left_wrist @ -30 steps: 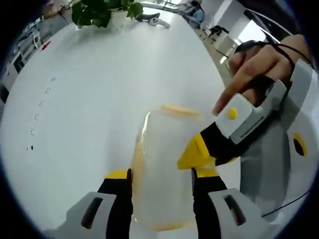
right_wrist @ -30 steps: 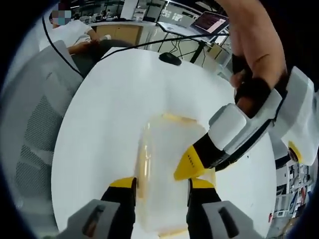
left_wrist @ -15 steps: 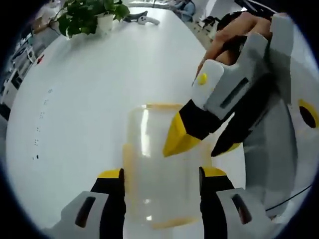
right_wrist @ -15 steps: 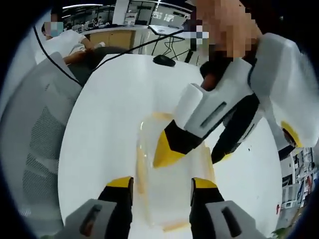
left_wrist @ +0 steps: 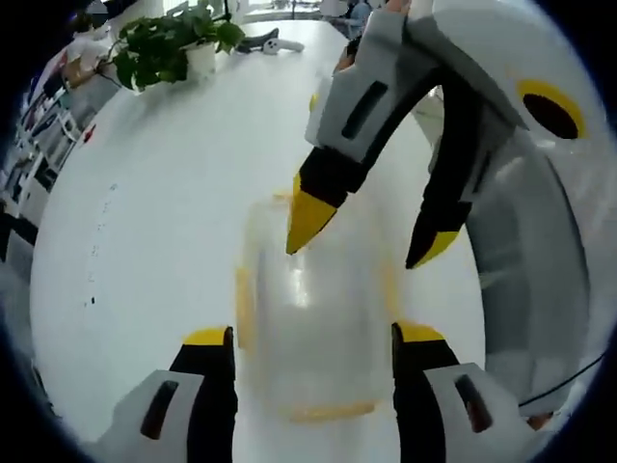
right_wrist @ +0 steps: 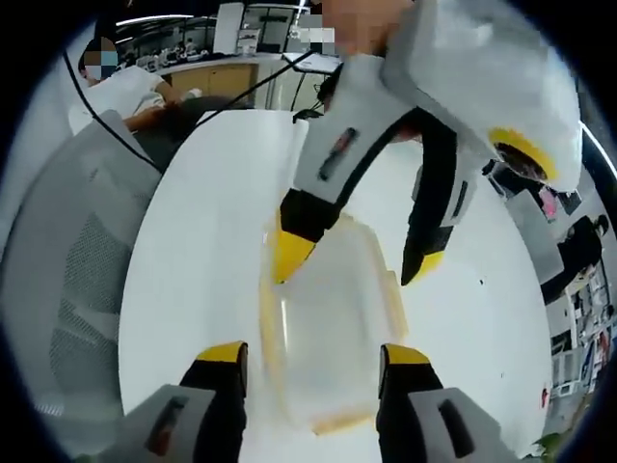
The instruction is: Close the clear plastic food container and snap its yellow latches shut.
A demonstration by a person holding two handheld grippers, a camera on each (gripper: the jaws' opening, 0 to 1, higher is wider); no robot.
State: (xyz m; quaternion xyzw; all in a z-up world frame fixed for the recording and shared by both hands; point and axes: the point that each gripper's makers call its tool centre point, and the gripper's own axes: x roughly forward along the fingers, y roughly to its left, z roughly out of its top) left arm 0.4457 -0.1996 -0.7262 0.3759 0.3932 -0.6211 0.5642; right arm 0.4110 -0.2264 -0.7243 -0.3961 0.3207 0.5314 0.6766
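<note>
A round white table [left_wrist: 174,193] was seen carrying the scene, with a grey mesh chair [right_wrist: 67,251] drawn up at its edge in the right gripper view. On the tabletop lay the clear plastic food container [left_wrist: 313,328], its lid appearing to be down; yellow latches [left_wrist: 245,307] were visible along its sides, though whether they were snapped could not be told through the blur.

In the left gripper view the left gripper [left_wrist: 313,338] was held low over the container's near end, its two yellow-tipped jaws spread wide apart, one to each side of the box and gripping nothing. The right gripper [left_wrist: 366,231] was seen opposite, angled steeply downward over the far end, its jaws likewise parted, one tip close above the lid.

The same arrangement was mirrored in the right gripper view: container [right_wrist: 328,328] between the right gripper's [right_wrist: 313,352] own open jaws, the left gripper [right_wrist: 352,260] descending from above.

A potted plant [left_wrist: 169,48] was set at the far edge.
</note>
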